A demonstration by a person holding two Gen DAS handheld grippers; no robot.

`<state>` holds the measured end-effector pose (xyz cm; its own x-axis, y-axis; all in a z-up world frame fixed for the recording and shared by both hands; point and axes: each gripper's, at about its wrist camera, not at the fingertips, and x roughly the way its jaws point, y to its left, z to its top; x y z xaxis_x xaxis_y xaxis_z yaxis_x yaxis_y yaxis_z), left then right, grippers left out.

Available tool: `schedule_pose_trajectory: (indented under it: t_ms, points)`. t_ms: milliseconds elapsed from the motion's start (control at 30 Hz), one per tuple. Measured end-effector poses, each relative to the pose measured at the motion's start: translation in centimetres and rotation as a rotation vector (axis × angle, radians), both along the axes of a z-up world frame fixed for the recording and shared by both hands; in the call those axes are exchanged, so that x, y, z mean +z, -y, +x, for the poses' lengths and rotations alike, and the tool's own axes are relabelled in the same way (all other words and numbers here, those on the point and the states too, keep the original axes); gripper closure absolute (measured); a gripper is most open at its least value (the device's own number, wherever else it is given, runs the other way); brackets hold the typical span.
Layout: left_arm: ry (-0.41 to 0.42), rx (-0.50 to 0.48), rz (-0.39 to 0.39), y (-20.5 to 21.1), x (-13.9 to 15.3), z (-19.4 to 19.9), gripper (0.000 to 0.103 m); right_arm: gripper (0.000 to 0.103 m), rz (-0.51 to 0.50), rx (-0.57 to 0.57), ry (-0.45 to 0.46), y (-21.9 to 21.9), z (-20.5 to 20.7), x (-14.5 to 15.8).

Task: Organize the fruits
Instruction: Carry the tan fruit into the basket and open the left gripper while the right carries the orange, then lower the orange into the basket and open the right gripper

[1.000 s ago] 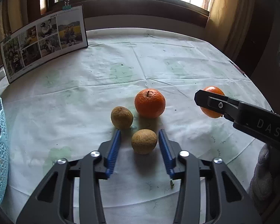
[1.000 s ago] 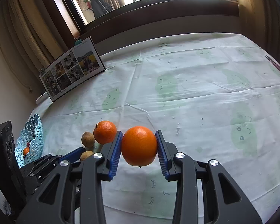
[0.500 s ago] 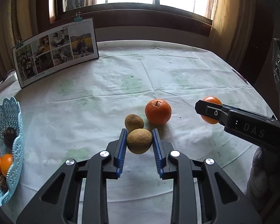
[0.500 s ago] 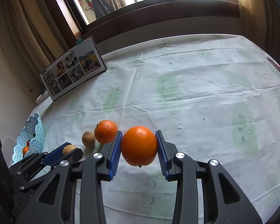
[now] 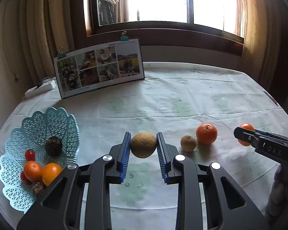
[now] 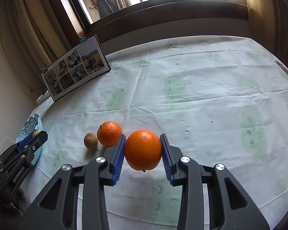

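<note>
Daylight pours through the window (image 5: 163, 2), which is blown out to white, leaving the curtains (image 5: 38, 28) and corners dim. Soft shadows fall toward the camera on the tablecloth (image 6: 201, 99). Fisheye distortion bends the edges; focus stays sharp.
</note>
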<state>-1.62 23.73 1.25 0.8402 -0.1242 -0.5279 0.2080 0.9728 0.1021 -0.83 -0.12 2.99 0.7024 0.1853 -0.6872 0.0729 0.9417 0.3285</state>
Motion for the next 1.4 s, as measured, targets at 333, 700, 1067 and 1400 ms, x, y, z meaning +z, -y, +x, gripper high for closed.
schedule_pose_trajectory:
  t_ms: [333,700,1067,1400]
  points:
    - [0.038,0.104,-0.033,-4.4,1.2,0.4,0.075,0.067,-0.029,0.016,0.006,-1.1,-0.2,0.4]
    - [0.06,0.187,-0.071,-9.0,1.7,0.7,0.075,0.067,-0.04,0.053,0.021,-3.7,-0.4,1.7]
    - [0.072,0.265,-0.117,-13.9,1.7,0.6,0.075,0.067,-0.068,0.146,0.037,-8.9,0.1,3.3]
    - [0.095,0.327,-0.146,-17.3,1.9,0.4,0.075,0.067,-0.09,0.251,0.05,-14.2,1.0,4.2]
